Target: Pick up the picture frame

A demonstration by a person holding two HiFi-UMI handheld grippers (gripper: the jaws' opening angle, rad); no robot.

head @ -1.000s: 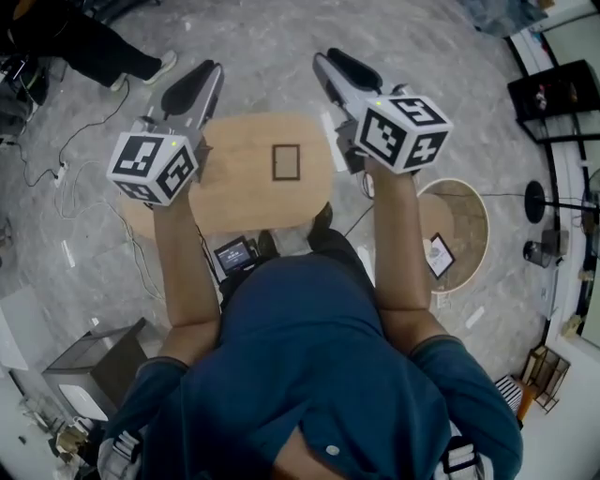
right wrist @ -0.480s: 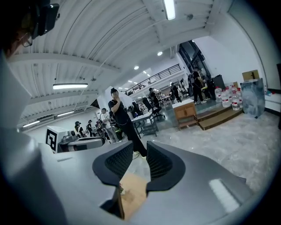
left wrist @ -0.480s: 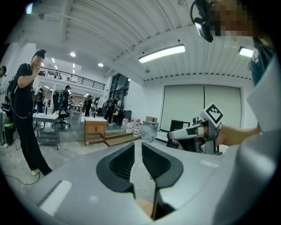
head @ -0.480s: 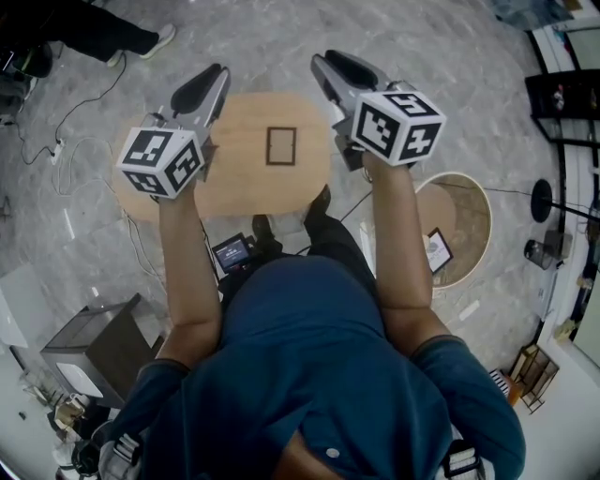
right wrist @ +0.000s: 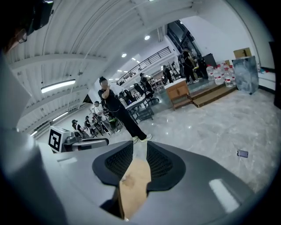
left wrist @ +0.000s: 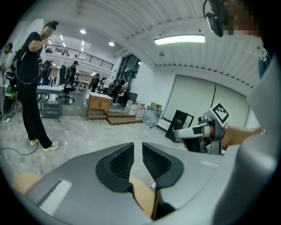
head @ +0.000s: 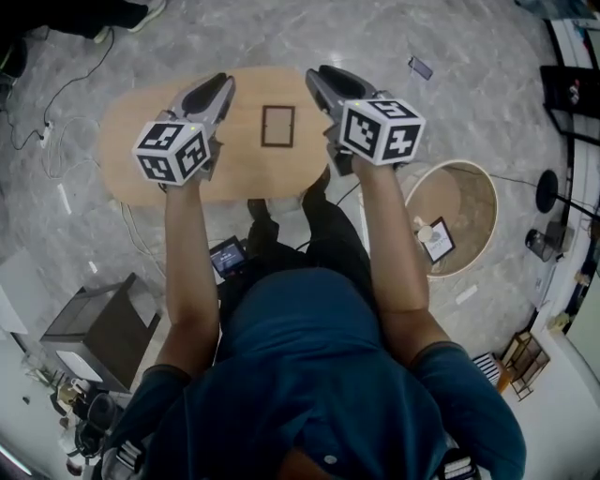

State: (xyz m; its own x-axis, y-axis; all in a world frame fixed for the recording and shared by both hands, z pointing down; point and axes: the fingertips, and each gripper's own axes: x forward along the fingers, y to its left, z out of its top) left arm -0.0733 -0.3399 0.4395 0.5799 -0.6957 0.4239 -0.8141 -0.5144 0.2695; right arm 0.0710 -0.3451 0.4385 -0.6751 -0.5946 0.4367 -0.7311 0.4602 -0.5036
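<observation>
You are holding the left claw [head: 217, 89] and right claw [head: 317, 77] barely parted and empty, flanking the picture frame [head: 277, 126] lying flat on the bench [head: 131, 141]; descending so narrow risks sliding it away.

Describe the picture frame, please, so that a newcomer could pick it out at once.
Look for the light wooden oval table on the grey marbled floor. Between the left gripper and right gripper held over it, the picture frame lies flat on the tabletop: a small rectangle with a thin dark border and wood-coloured middle, the only loose thing seen there.
</observation>
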